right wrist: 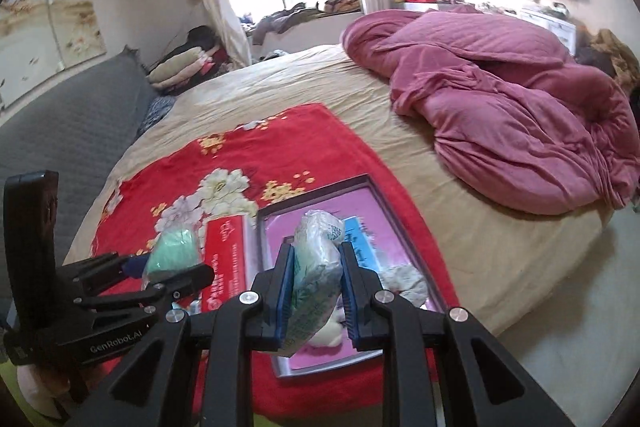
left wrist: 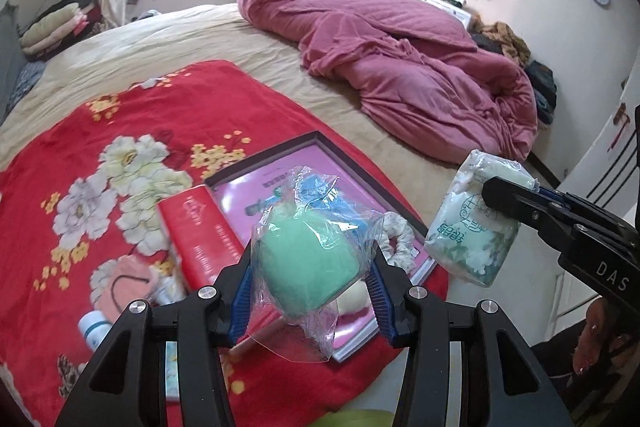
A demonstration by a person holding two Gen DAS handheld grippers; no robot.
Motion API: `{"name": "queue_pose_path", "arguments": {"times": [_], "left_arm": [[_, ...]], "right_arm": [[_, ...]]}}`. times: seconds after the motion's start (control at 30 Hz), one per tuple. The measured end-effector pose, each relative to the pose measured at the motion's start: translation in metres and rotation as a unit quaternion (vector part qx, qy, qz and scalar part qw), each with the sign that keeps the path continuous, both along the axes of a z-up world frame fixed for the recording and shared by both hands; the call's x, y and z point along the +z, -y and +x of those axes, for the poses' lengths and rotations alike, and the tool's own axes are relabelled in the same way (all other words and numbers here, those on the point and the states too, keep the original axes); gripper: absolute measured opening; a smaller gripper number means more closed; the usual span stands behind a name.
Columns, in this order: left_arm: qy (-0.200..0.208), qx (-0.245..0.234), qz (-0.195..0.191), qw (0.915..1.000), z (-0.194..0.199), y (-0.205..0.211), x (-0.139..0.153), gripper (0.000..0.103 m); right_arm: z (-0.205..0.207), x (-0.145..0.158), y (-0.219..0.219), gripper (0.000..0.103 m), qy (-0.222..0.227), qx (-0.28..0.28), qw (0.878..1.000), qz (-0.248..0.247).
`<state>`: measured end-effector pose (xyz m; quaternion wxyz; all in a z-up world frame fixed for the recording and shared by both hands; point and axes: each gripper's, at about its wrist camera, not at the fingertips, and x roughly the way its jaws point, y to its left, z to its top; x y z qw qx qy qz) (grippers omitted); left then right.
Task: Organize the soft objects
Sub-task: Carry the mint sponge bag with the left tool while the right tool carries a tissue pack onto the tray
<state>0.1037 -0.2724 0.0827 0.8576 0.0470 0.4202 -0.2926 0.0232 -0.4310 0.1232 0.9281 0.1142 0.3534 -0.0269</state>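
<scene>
Both hands are carrying something, so the sorting looks about midway. A white fabric scrunchie point(left wrist: 396, 235) and a pale plush item already lie in the shallow dark-framed tray with a pink lining point(left wrist: 320, 141) on the red floral blanket point(left wrist: 120, 115) spread over the bed. A pink knitted piece point(left wrist: 124, 285), a small white bottle and a red rectangular box point(left wrist: 192, 235) still sit outside it.

The left gripper point(left wrist: 312, 267) is clamped, jaws half apart, on a mint-green soft sponge in a clear plastic bag point(left wrist: 308, 255), held above the tray. The right gripper point(right wrist: 316, 291), jaws nearly together, squeezes a soft white-and-green tissue pack point(right wrist: 316, 267), also held above the tray.
</scene>
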Motion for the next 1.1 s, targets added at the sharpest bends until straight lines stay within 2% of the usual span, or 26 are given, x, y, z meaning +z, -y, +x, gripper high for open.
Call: {"name": "queue_pose_path", "arguments": {"times": [0.6,0.87,1.1], "left_arm": [[-0.060,-0.015,0.084,0.9945,0.040,0.061,-0.101,0.051],[-0.074,-0.019,0.105,0.9915,0.046,0.069,-0.128,0.051],[-0.079,-0.025,0.107,0.9908,0.047,0.072,-0.135,0.051]], "right_arm": [[0.042,-0.114,0.044,0.022,-0.076,-0.033,0.996,0.042],[0.056,-0.151,0.042,0.023,-0.105,-0.028,0.993,0.049],[0.058,-0.160,0.043,0.026,-0.112,-0.031,0.992,0.041]]}}
